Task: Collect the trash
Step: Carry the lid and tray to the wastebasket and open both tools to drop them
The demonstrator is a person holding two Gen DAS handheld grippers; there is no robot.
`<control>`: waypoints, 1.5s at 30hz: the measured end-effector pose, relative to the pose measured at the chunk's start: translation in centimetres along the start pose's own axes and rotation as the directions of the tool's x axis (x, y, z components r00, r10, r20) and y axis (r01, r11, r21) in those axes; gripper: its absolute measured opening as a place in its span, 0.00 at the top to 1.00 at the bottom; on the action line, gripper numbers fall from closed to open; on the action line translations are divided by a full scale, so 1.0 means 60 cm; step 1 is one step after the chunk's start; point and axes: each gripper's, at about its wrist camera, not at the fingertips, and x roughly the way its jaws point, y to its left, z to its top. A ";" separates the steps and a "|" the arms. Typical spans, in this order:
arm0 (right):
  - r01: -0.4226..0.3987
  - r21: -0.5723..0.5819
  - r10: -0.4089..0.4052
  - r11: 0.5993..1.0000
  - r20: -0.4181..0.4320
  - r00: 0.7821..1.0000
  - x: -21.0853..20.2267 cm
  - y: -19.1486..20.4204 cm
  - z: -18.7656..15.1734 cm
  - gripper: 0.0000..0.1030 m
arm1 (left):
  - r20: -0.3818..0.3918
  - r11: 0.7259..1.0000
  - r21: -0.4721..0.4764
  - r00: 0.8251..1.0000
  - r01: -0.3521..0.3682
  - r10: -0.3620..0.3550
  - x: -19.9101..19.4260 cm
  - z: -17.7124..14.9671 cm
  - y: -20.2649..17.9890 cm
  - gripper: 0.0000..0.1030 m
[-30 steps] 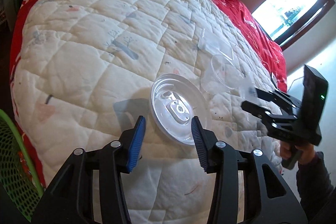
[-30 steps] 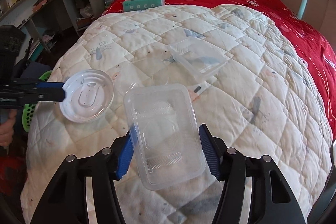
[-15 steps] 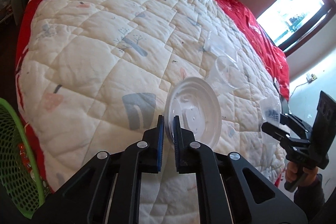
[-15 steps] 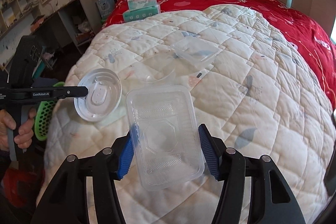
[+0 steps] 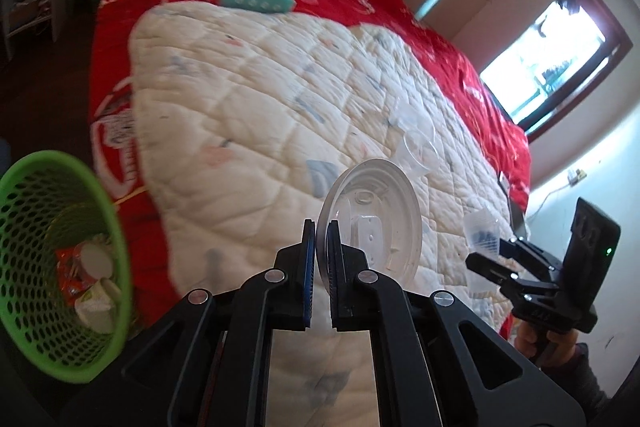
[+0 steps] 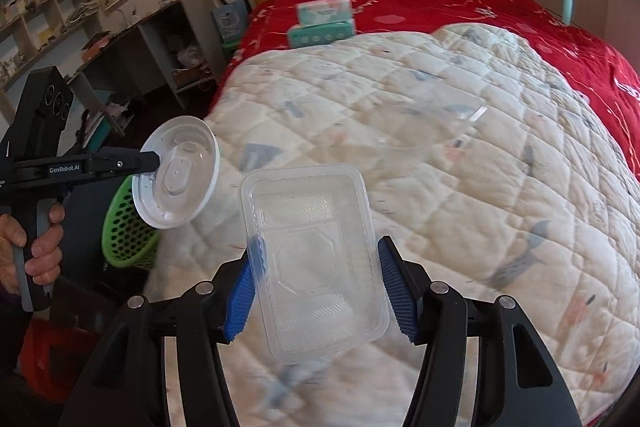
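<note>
Round lid (image 5: 370, 223): thin clear plastic, likely feather-light and springy; pinched at its rim, standing on edge above the bed's quilt (image 5: 248, 115).
Left gripper (image 5: 320, 251): clamped tight on that lid's rim.
Rectangular tray (image 6: 316, 259): clear, flimsy, probably slick; its long walls could bow in under a hard squeeze.
Right gripper (image 6: 318, 287): closed across the tray's width, pads against both long sides, tray lifted off the quilt.
Best hold: rims and side walls, gentle pressure; flat faces give nothing to catch.
Green basket (image 5: 60, 263): on the floor beside the bed, already holding wrappers; likely drop point.
Clear cup (image 5: 418, 155): lying on the quilt, uncollected; crushable, so take by the rim.
</note>
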 end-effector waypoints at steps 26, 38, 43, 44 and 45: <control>-0.151 -0.144 0.146 0.978 -0.042 0.988 0.069 0.212 0.036 0.46 | 0.106 0.924 -0.241 0.939 -0.295 0.328 -0.186 -0.053 0.273 0.95; -0.180 -0.173 0.170 0.968 -0.071 0.983 0.096 0.256 0.044 0.46 | 0.023 0.861 -0.370 0.923 -0.349 0.384 -0.179 -0.082 0.361 0.84; -0.198 -0.183 0.186 0.963 -0.082 0.979 0.110 0.274 0.050 0.46 | 0.031 0.845 -0.399 0.916 -0.355 0.399 -0.190 -0.092 0.372 0.63; -0.201 -0.185 0.188 0.962 -0.084 0.978 0.111 0.276 0.051 0.46 | 0.033 0.843 -0.405 0.915 -0.355 0.401 -0.195 -0.095 0.374 0.63; -0.204 -0.189 0.191 0.961 -0.086 0.978 0.114 0.281 0.052 0.46 | 0.035 0.841 -0.407 0.914 -0.356 0.404 -0.198 -0.096 0.376 0.63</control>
